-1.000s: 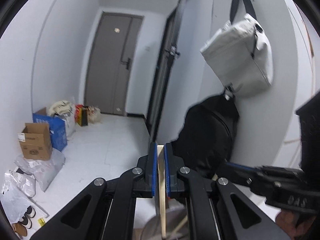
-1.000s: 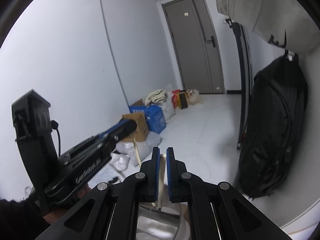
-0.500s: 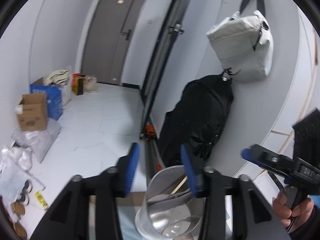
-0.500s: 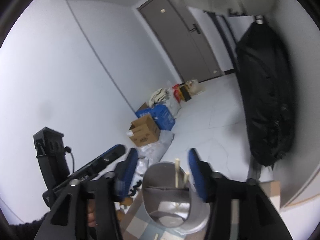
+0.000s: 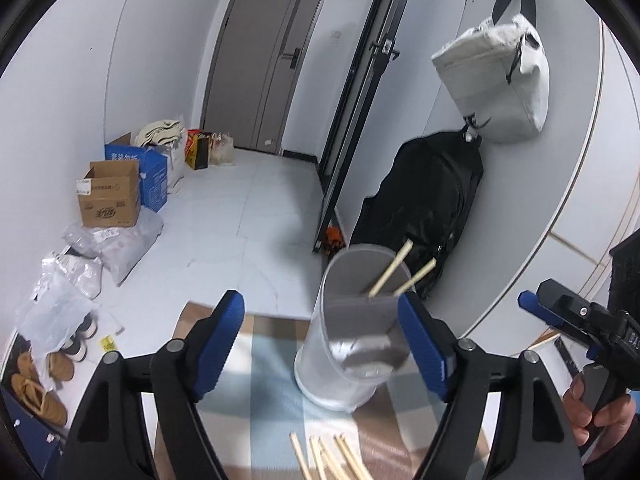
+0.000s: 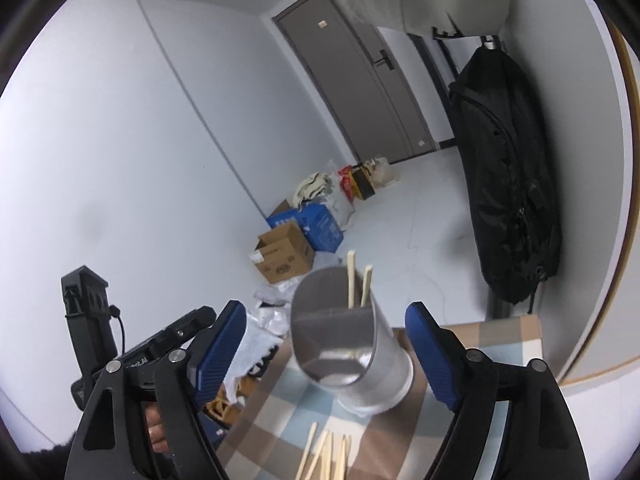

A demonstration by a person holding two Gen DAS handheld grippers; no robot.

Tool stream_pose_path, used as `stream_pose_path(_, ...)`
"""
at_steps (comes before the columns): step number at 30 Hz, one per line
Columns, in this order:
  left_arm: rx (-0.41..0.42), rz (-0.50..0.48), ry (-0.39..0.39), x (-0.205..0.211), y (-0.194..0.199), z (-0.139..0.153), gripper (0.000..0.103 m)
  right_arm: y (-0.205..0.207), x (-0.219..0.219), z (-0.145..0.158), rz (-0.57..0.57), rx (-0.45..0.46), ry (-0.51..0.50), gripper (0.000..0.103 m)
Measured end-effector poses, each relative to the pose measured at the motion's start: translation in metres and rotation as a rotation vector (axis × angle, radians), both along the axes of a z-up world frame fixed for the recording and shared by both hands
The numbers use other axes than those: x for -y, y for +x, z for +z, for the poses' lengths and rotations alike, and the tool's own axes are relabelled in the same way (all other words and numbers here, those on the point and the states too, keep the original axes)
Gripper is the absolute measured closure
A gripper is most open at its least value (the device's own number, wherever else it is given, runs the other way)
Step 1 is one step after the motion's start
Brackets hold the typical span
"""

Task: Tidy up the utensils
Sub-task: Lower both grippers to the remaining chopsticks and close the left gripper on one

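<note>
- A shiny metal cup (image 5: 352, 332) stands upright on a surface covered with a checked cloth (image 5: 268, 360) in pale blue, tan and white. It likely serves as the utensil holder for this tidying task.
- Two wooden chopsticks (image 5: 390, 272) stand in the cup, leaning against its rim with their tops poking out, which suggests they are already sorted.
- More loose chopsticks (image 5: 332, 456) lie flat on the cloth in front of the cup, nearer the cameras. They appear to be what is left to collect.
- The left claw (image 5: 320, 334) is spread wide and holds nothing. The cup sits between its blue fingers, toward the right one, and a little ahead of them.
- The right claw (image 6: 326, 346) is also spread wide and empty. The cup appears centred between its fingers, with the loose chopsticks just below and closer.
- Each claw shows in the other's view, flanking the cup from either side.
</note>
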State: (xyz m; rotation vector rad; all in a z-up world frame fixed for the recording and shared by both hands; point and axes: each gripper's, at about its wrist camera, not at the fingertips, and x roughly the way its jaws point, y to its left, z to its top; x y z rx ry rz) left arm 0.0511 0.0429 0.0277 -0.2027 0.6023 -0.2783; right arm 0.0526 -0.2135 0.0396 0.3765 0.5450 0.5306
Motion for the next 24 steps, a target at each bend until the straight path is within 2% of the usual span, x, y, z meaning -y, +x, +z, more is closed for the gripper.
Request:
stream_pose_path(4, -0.057, 0.031, 0.02, -0.003, -0.009, -0.018, 0.02, -0.015, -0.011, -0.013, 0.029, 0.004, -0.054, 0.014)
stream_pose_path(9, -0.134, 0.056, 0.04, -0.005, -0.017, -0.046, 0.02, -0.027, -0.02, -0.03, 0.001, 0.028, -0.127, 0.001)
stream_pose_path(13, -0.2, 0.067, 0.09, -0.003, -0.02, -0.066, 0.02, -0.027, -0.029, -0.047, 0.024, 0.006, -0.162, 0.0)
stream_pose_path(18, -0.29, 0.079, 0.109, -0.007, -0.021, -0.089, 0.02, -0.028, -0.035, -0.062, 0.052, -0.046, -0.196, 0.0)
stream_pose_path(24, -0.408, 0.072, 0.161, -0.001, -0.017, -0.116, 0.02, -0.03, -0.028, -0.067, 0.027, -0.099, -0.15, 0.0)
